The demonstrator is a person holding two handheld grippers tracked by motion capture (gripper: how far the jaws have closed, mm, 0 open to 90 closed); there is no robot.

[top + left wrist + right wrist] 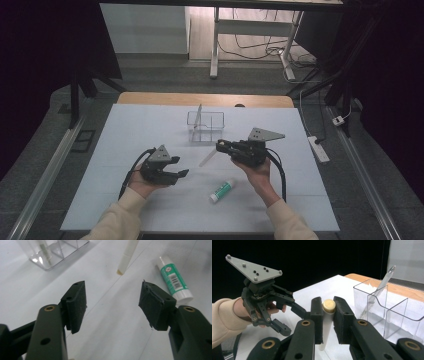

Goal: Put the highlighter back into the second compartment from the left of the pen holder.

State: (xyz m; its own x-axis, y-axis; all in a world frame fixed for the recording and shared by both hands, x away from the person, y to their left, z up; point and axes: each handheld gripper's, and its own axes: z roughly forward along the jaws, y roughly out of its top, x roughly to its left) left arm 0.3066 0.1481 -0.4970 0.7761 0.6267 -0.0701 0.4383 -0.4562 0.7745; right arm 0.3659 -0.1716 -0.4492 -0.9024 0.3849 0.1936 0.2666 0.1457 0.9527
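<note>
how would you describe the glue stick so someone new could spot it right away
On the white table, look nearer the person than the clear organizer box, just beside the right hand. The glue stick lies flat there, untouched. Its green-and-white label sets it apart from the plain white pen held in the right gripper.

white pen (325, 325) with tan end, tilted, clamped above the table.

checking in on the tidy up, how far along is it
One pen already stands in the clear organizer. In hand: the right hand-held gripper is shut on a white pen, not yet over the organizer. Left: the green-labelled glue stick lies on the table, and the left hand-held gripper is open and holds nothing.
</note>
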